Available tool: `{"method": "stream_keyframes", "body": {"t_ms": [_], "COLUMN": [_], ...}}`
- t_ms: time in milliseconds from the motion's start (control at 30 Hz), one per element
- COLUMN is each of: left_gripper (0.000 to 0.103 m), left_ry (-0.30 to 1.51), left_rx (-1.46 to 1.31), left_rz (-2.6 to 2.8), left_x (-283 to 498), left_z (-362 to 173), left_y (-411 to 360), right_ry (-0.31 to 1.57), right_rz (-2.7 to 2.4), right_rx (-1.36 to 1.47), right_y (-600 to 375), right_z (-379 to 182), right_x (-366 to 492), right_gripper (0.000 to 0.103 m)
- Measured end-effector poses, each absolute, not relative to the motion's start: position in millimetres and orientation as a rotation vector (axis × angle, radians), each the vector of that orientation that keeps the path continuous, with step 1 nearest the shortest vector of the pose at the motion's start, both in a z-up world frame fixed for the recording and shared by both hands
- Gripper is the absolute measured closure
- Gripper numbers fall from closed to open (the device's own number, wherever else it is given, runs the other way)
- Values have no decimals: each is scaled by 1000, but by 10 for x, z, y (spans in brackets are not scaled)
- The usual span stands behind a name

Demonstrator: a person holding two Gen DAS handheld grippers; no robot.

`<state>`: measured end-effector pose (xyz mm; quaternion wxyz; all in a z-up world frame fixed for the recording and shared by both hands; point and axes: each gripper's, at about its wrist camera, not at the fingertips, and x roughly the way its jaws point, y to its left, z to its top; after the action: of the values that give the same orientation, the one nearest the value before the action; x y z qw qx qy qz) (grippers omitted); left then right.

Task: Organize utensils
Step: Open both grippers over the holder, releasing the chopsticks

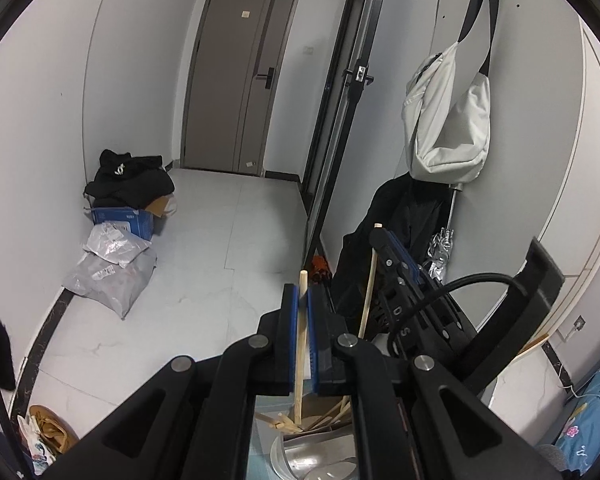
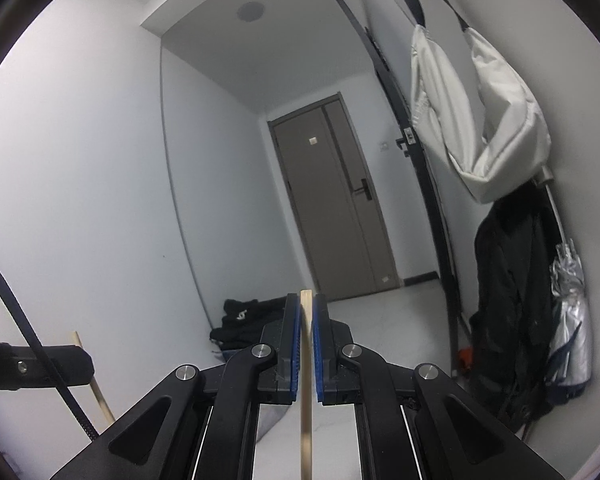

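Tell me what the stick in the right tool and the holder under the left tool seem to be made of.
The stick looks like bare wood or bamboo: pale tan, matte, square-cut end. The holder looks like brushed metal, probably stainless steel: grey sheen with soft reflections.

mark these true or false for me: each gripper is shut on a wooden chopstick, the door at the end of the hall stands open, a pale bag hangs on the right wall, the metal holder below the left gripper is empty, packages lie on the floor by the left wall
1. Each gripper is shut on a wooden chopstick. True: the left gripper clamps one chopstick, and the right gripper clamps another chopstick.
2. The door at the end of the hall stands open. False: it is closed.
3. A pale bag hangs on the right wall. True.
4. The metal holder below the left gripper is empty. False: several wooden sticks already stand in it.
5. Packages lie on the floor by the left wall. True.
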<state>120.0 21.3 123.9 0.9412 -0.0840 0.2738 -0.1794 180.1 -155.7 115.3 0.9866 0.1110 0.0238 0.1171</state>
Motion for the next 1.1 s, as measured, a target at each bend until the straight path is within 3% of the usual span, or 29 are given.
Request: {"method": "stream_keyframes", "body": {"t_ms": [767, 1100], "left_gripper": [102, 102], "left_ry": [586, 646], "left_rx": [-104, -68], "left_rz": [-361, -421], "left_x": [1121, 1099], "left_z": [1097, 946], "left_y": [109, -20], "right_ry": [95, 213], "right_rz": [235, 295], "right_rx": [215, 288], "right_y": [-1760, -2044], "right_z": [986, 903], "right_x": [1515, 1265], "right_gripper": [102, 100]}}
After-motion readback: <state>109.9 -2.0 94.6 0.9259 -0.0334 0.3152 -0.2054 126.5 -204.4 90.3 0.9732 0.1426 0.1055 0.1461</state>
